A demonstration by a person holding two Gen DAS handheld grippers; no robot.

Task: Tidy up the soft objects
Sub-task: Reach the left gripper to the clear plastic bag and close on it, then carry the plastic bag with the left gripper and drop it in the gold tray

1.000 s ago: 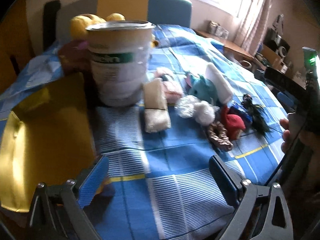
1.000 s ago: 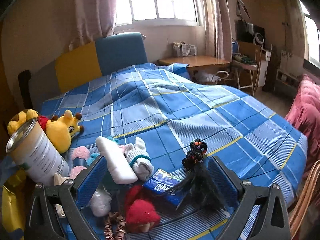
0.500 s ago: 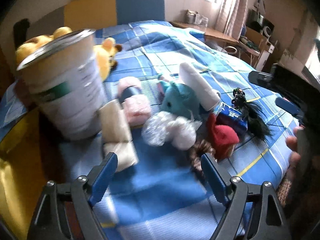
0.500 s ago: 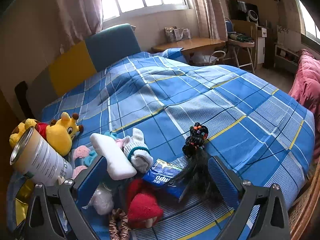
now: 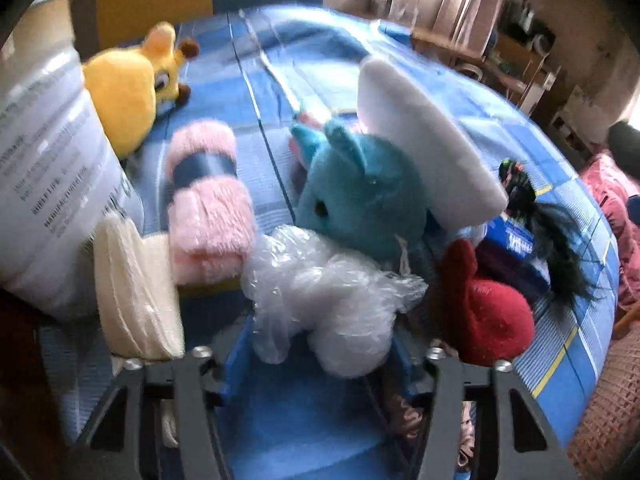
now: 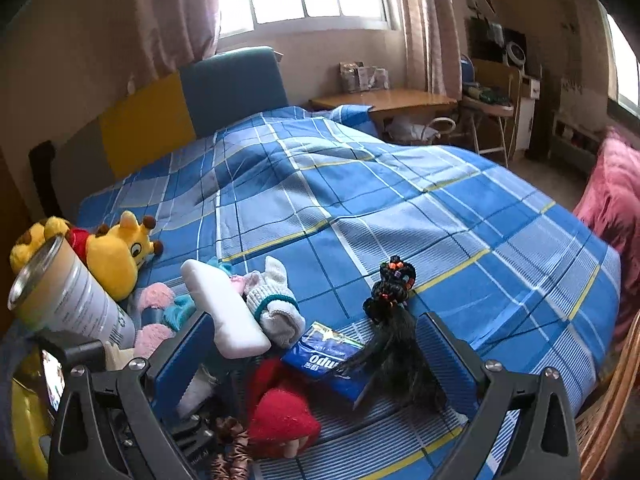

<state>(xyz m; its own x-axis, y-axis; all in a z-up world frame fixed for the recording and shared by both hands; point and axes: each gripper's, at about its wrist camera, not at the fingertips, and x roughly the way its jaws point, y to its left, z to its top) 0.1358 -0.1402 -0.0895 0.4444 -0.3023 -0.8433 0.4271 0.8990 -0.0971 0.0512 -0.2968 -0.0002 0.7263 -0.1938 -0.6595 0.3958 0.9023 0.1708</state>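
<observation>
A pile of soft things lies on the blue plaid bed [image 6: 400, 216]. My left gripper [image 5: 320, 340] is closing on a white fluffy bundle in clear plastic [image 5: 320, 296], which fills the gap between both blue pads. Behind it sit a teal plush [image 5: 360, 200], a white foam pad [image 5: 424, 140] and a pink fuzzy roll [image 5: 208, 216]. My right gripper [image 6: 316, 328] hangs open above a red-hatted doll [image 6: 280, 412], a blue packet [image 6: 332, 360] and a black hairpiece [image 6: 396, 344], touching none of them.
A tall white tin [image 5: 48, 160] stands at the left, with a cream cloth [image 5: 136, 300] leaning on it. A yellow giraffe plush [image 5: 128, 92] lies behind. A brown scrunchie [image 5: 404, 416] sits under my left gripper. A desk [image 6: 384, 100] and pink bedding [image 6: 616, 208] flank the bed.
My left gripper has swung forward and down from the yellow bag to the pile, and its jaws have narrowed around the white bundle. The right gripper has stayed put and open.
</observation>
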